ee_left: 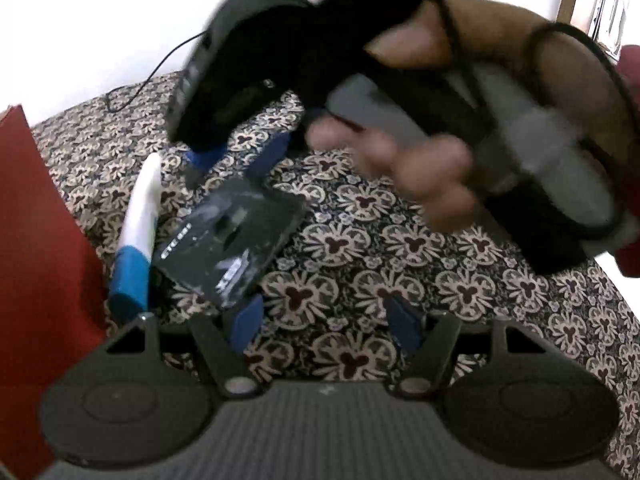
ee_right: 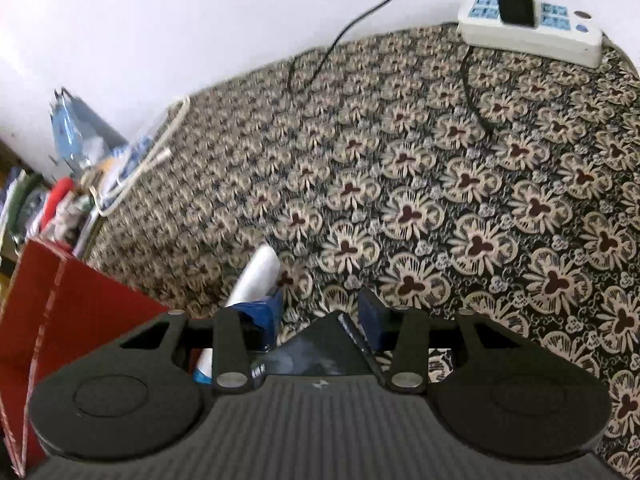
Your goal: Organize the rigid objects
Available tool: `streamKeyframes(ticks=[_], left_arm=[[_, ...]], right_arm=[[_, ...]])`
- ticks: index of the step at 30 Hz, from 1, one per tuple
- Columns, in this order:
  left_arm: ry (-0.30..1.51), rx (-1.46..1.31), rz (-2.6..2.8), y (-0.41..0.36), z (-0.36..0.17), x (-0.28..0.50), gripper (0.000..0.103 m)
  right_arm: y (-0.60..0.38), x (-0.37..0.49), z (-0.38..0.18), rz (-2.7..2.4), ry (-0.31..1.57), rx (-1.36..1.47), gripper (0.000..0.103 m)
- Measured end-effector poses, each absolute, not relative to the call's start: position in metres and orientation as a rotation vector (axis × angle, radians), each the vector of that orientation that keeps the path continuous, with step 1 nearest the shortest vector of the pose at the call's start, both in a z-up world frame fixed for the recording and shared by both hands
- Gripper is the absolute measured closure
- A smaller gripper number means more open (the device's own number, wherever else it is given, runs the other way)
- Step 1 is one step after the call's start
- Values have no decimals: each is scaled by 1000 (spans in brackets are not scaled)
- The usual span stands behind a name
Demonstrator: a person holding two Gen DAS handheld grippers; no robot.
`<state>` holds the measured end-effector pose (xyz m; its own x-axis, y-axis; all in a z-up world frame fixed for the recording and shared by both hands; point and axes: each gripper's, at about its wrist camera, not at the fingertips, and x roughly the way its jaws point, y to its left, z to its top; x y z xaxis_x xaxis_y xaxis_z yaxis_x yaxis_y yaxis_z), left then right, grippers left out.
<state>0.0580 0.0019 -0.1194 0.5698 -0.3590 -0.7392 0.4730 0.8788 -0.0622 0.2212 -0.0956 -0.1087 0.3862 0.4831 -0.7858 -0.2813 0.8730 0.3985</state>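
Fingers, left gripper: blue fingers were spread apart over bare patterned cloth, pinching nothing.
Fingers, right gripper: spread, poised above the black card; left wrist view was blurred, and contact could not be confirmed.
Right hand: wrapped round the gripper handle, motion-blurred.
Black card: a flat dark rigid item lying flat on the desk, beside the pen. Judged the likely next pick, since the right fingers straddled it.
Pen: white barrel with blue cap, lying between the card and the red box, touching or nearly touching the box wall; which could not be told.
Red box: stood at the desk's left edge, probably the receiving container. Interior was not visible, so contents could not be stated.
Power strip: sat at the far right corner with a black adapter plugged in; cable trailed across the cloth.
Clutter: loose items past the far left edge, unrelated as judged.
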Motion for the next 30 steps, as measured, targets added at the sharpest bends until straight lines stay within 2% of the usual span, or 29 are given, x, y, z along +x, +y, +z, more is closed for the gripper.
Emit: streamKeyframes(ticks=[12,22,30], left_arm=[[824,191,-556,-1,-118,43,34],[786,127,-323,15,-109,67,34],[764,76,-348,19,-102,82,32]], right_arm=[[-123,163,-107,546,1174,232,82],[-161,154,-103,443,1083,525,79],[-182,148,-108,374,1060,627,75]])
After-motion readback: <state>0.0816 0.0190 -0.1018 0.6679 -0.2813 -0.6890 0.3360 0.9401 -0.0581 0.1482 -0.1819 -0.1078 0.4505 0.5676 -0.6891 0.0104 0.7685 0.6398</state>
